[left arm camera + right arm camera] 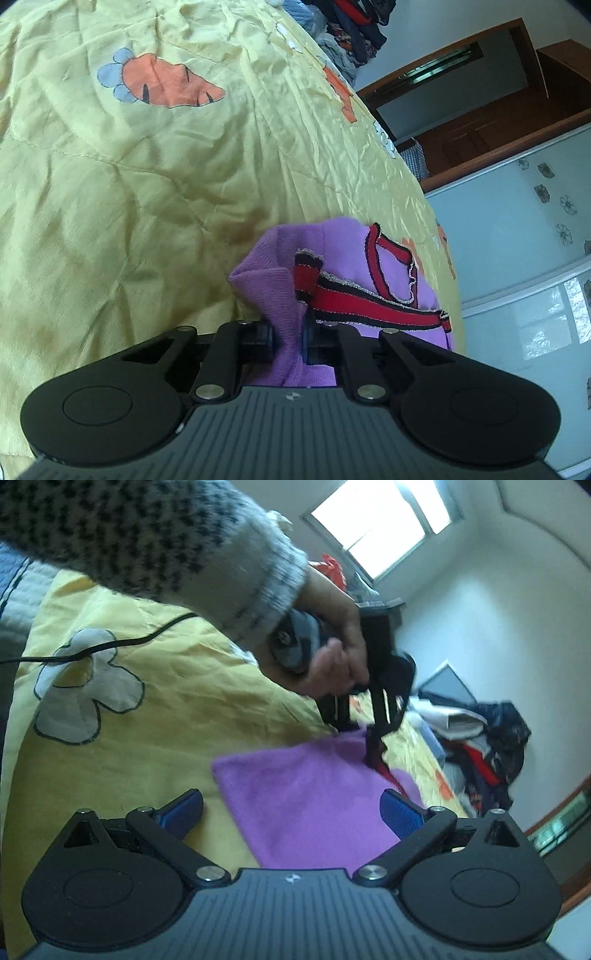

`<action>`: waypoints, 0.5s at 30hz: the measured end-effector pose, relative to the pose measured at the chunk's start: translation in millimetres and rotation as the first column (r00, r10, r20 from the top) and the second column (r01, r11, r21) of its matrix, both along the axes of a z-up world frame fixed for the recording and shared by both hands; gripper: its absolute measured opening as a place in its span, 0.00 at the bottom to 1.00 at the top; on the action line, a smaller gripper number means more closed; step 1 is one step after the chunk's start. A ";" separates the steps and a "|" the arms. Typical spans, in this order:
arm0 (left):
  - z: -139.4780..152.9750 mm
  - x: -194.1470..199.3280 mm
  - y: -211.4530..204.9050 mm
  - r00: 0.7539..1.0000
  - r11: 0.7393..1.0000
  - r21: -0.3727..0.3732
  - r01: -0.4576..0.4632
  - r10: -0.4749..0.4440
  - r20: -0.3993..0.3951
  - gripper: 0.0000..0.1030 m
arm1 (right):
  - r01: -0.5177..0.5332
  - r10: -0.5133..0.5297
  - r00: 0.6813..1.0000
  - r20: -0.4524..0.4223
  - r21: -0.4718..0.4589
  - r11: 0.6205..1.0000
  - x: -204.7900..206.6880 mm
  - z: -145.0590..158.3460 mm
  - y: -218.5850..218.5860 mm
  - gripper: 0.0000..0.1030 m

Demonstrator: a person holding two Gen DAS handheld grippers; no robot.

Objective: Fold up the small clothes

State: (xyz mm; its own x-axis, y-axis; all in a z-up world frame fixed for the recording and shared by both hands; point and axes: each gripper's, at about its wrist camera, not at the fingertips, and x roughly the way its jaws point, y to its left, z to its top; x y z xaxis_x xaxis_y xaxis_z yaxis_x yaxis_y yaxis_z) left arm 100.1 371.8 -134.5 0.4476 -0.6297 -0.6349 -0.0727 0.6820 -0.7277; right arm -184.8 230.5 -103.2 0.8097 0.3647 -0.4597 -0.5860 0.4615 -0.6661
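Note:
A small purple knitted garment (271,291) with red, black-edged trim (351,304) lies on a yellow quilt (129,184). My left gripper (288,341) is shut on a bunched fold of the purple cloth, lifting it off the quilt. In the right wrist view the same purple garment (306,805) is spread flat, and the left gripper (371,757), held by a hand (332,638) in a speckled grey sleeve, pinches its far edge. My right gripper (291,812) is open just above the garment's near part, blue pads (400,814) wide apart, nothing between them.
The quilt carries carrot (166,83) and white flower (85,686) patches. A black cable (110,644) runs across it. Piles of clothes (487,746) sit at the bed's far end (354,29). A wooden door (517,122) and a window (384,520) lie beyond.

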 end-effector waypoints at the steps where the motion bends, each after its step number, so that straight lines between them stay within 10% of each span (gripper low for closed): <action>1: 0.4 0.3 0.3 1.000 1.000 0.001 -0.002 0.002 -0.002 0.13 | -0.012 0.012 1.000 -0.002 -0.008 1.000 0.9 0.1 3.5 0.89; 5: 1.1 -1.3 4.5 1.000 1.000 -0.002 -0.022 0.022 -0.015 0.13 | -0.035 0.032 0.998 -0.062 -0.033 0.999 10.1 -5.2 15.7 0.22; 7: 1.9 -2.3 4.4 0.999 0.999 0.000 -0.034 0.034 -0.024 0.12 | -0.038 0.035 0.997 -0.062 -0.040 0.999 11.4 -11.7 18.2 0.08; 15: 28.2 -8.6 -0.4 0.998 0.997 0.039 -0.067 0.067 0.002 0.11 | 0.017 -0.002 0.997 -0.082 0.182 0.983 20.3 16.4 -14.1 0.04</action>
